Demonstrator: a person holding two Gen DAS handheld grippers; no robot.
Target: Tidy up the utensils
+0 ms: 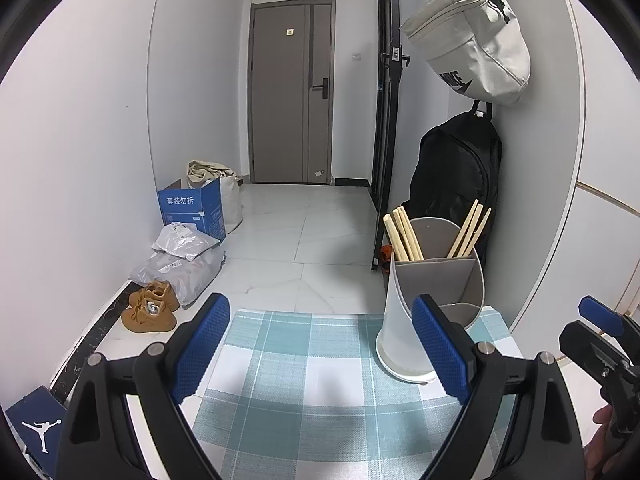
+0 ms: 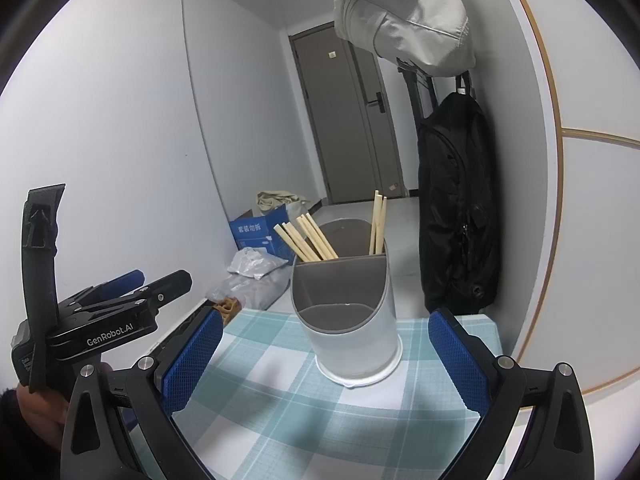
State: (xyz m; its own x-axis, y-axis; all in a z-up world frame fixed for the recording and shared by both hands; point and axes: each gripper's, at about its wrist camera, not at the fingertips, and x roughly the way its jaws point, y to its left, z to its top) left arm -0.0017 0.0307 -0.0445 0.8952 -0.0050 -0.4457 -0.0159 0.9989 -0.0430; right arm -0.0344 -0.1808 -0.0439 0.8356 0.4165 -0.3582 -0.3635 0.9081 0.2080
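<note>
We see the utensil holder (image 2: 348,316) standing upright on the checked cloth (image 1: 320,380) covering the surface, toward the far right corner in the left wrist view and near centre in the right wrist view. It's a white-walled cup with grey inner dividers; wooden chopsticks (image 2: 308,240) lean in the back left compartment, a second bunch of chopsticks (image 2: 378,222) stands in the back right one, the front compartment looks bare. Left gripper (image 1: 320,354): jaws wide apart, nothing between them, hovering over the cloth with the holder just past its right finger. Right gripper (image 2: 326,360): jaws wide apart too, empty, holder sits ahead between the fingers, not touching. Background: grey door (image 1: 290,92), black backpack (image 1: 456,176) and a pale bag (image 1: 472,40) hanging on the right wall, blue box (image 1: 192,210) and tan shoes (image 1: 150,312) on the floor at left.
</note>
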